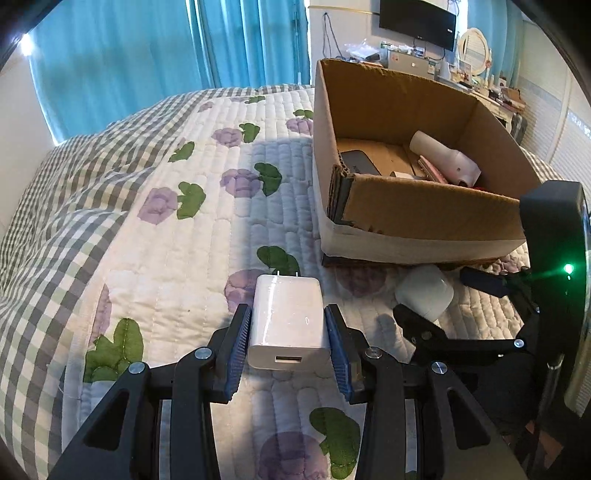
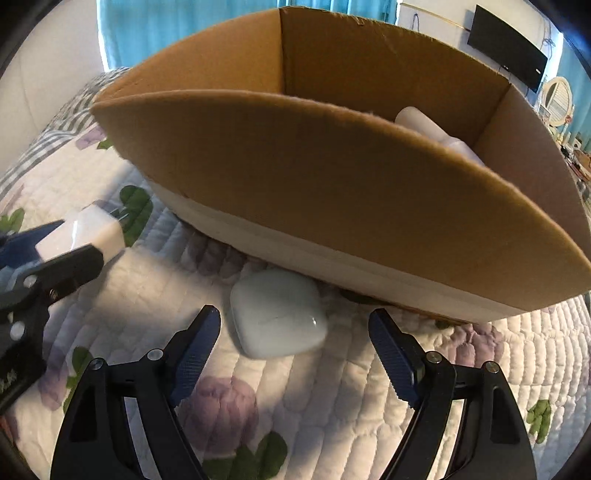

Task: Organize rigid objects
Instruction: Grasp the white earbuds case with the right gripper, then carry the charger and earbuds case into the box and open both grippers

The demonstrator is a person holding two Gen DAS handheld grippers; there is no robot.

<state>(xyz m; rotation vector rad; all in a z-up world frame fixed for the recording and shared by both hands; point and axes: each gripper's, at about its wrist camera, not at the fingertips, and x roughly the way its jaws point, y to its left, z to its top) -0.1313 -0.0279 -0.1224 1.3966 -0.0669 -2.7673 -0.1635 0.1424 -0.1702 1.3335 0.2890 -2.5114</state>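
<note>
My left gripper (image 1: 288, 321) is shut on a white USB wall charger (image 1: 286, 321), prongs pointing away, just above the quilt. The charger also shows in the right wrist view (image 2: 83, 230) at the left, held by the left gripper. My right gripper (image 2: 295, 332) is open around a white earbud case (image 2: 277, 314) that lies on the quilt against the front of the cardboard box (image 2: 295, 177). The case also shows in the left wrist view (image 1: 424, 293), between the right gripper's fingers (image 1: 413, 321).
The cardboard box (image 1: 424, 210) stands on the quilted bed (image 1: 166, 240) and holds a white hair dryer (image 1: 447, 157), a dark flat device (image 1: 358, 162) and other small items. Blue curtains (image 1: 147, 55) hang behind. A cluttered desk and a TV (image 1: 417, 22) are at the back right.
</note>
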